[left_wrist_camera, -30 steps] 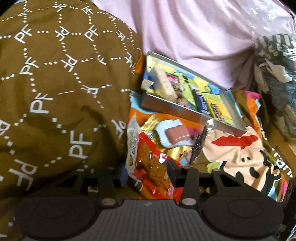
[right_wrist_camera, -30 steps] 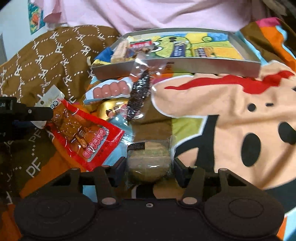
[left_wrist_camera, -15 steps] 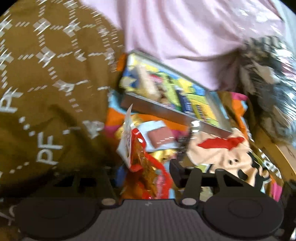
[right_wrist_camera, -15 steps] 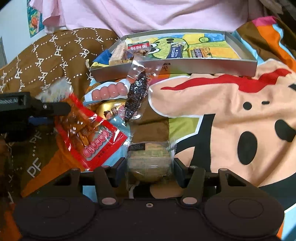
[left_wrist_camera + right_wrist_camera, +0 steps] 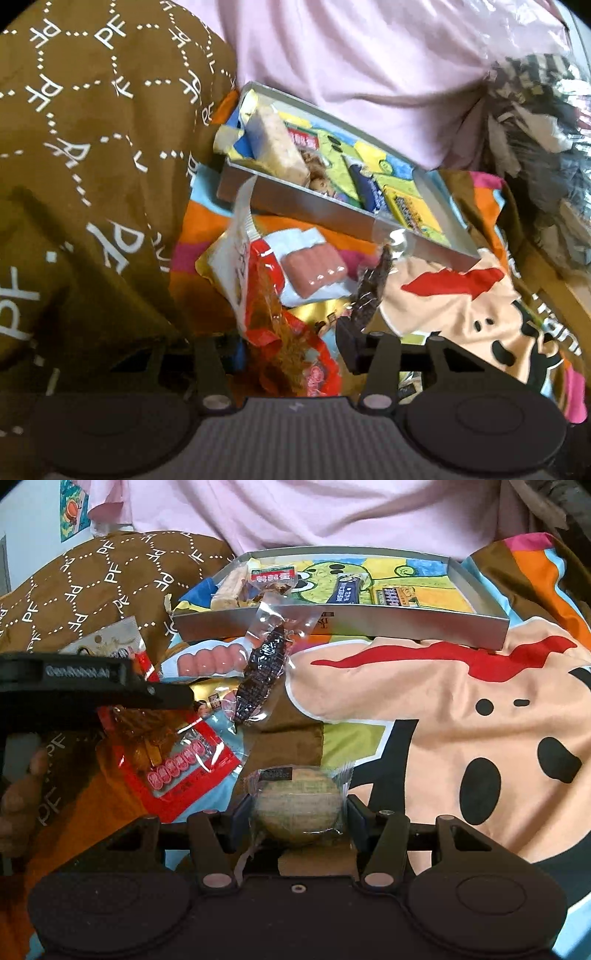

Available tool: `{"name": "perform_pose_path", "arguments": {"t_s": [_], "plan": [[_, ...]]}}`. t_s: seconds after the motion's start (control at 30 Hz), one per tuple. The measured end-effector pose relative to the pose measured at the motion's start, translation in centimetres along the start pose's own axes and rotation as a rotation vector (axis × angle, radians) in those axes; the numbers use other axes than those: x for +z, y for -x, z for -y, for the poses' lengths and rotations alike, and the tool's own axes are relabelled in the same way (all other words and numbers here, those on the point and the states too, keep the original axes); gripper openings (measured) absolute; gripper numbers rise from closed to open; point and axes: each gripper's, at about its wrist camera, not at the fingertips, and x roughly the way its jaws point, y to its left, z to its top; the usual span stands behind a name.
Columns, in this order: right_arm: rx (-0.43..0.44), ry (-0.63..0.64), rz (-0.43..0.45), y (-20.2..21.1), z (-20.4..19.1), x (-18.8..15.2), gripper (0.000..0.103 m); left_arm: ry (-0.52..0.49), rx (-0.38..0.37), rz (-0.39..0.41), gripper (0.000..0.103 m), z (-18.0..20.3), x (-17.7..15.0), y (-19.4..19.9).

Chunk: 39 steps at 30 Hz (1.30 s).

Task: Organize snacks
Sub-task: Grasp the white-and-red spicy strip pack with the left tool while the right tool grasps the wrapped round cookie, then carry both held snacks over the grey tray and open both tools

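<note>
My left gripper (image 5: 291, 354) is shut on a red snack packet (image 5: 273, 306) and holds it lifted off the blanket; the packet also shows in the right wrist view (image 5: 173, 749), hanging under the left gripper. My right gripper (image 5: 297, 812) is shut on a round wrapped cake (image 5: 297, 805). A grey tray (image 5: 343, 622) with several snacks inside lies at the back, seen also in the left wrist view (image 5: 332, 210). A pink sausage pack (image 5: 210, 662), a dark snack in clear wrap (image 5: 264, 674) and a gold packet (image 5: 212, 698) lie in front of the tray.
A cartoon-print blanket (image 5: 424, 709) covers the surface. A brown patterned quilt (image 5: 92, 590) bulges at the left. A pink cloth (image 5: 314, 513) lies behind the tray. A heap of clothes (image 5: 546, 122) sits at the far right in the left wrist view.
My left gripper has lifted the red packet off the blanket and carried it up and toward the tray. My right gripper has kept hold of the round cake and barely moved.
</note>
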Motion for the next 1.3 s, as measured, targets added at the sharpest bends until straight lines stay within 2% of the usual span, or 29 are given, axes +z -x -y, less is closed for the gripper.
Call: {"name": "perform_pose_path", "arguments": {"t_s": [0.1, 0.33, 0.53, 0.83, 1.1, 1.3], "plan": [[0.001, 0.002, -0.004, -0.7, -0.2, 0.1, 0.06, -0.04, 0.034, -0.007, 0.049, 0.5, -0.6, -0.4], [-0.02, 0.046, -0.011, -2.0, -1.0, 0.0, 0.065, -0.029, 0.1, -0.012, 0.026, 1.0, -0.7, 0.4], [-0.07, 0.105, 0.012, -1.5, -2.0, -0.5, 0.056, -0.032, 0.132, 0.015, 0.017, 2.4, -1.0, 1.5], [-0.178, 0.227, 0.115, 1.1, -3.3, -1.1, 0.054, -0.145, 0.139, 0.101, 0.015, 5.3, -1.6, 4.3], [-0.221, 0.256, 0.275, 4.3, -3.4, -0.4, 0.054, -0.115, 0.112, 0.163, 0.015, 6.1, -0.5, 6.0], [-0.226, 0.219, 0.352, 5.5, -2.2, 1.4, 0.054, -0.084, 0.078, 0.223, 0.015, 7.0, 1.7, 7.1]]}}
